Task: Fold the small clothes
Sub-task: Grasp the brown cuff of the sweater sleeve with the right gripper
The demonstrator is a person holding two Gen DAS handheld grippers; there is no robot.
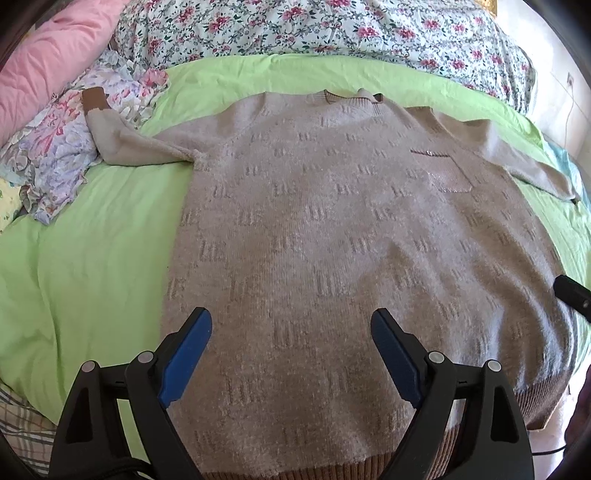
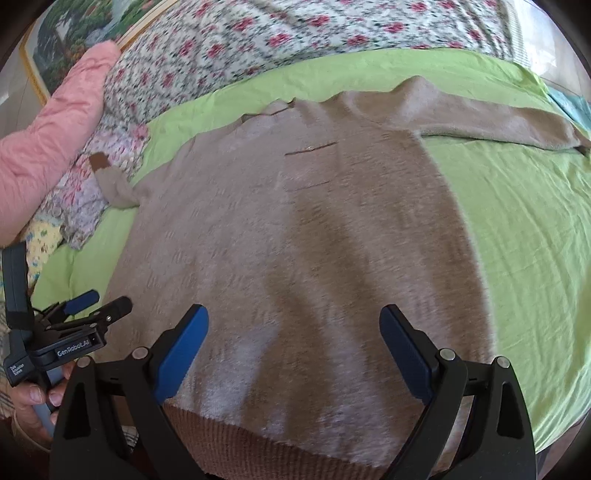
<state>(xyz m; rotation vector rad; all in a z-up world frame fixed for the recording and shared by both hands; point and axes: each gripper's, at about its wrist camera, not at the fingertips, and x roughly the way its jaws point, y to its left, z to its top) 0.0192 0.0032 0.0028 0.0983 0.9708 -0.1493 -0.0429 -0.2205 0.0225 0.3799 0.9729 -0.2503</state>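
Observation:
A beige knitted sweater [image 1: 332, 236] with a brown ribbed hem and a chest pocket lies flat, face up, on a green sheet [image 1: 92, 258]. Both sleeves are spread out; the left cuff [image 1: 94, 100] rests on floral cloth. My left gripper [image 1: 291, 325] is open and empty above the sweater's lower part. My right gripper [image 2: 293, 321] is open and empty above the hem of the sweater [image 2: 295, 221], more to its right side. The left gripper also shows in the right wrist view [image 2: 96, 302], open, at the sweater's left edge.
A pink quilt [image 1: 48, 55] and floral bedding [image 1: 332, 29] lie along the far side of the bed. Crumpled floral cloth [image 1: 62, 155] lies at the left. A framed picture [image 2: 74, 29] hangs behind. The green sheet [image 2: 535, 240] extends to the right of the sweater.

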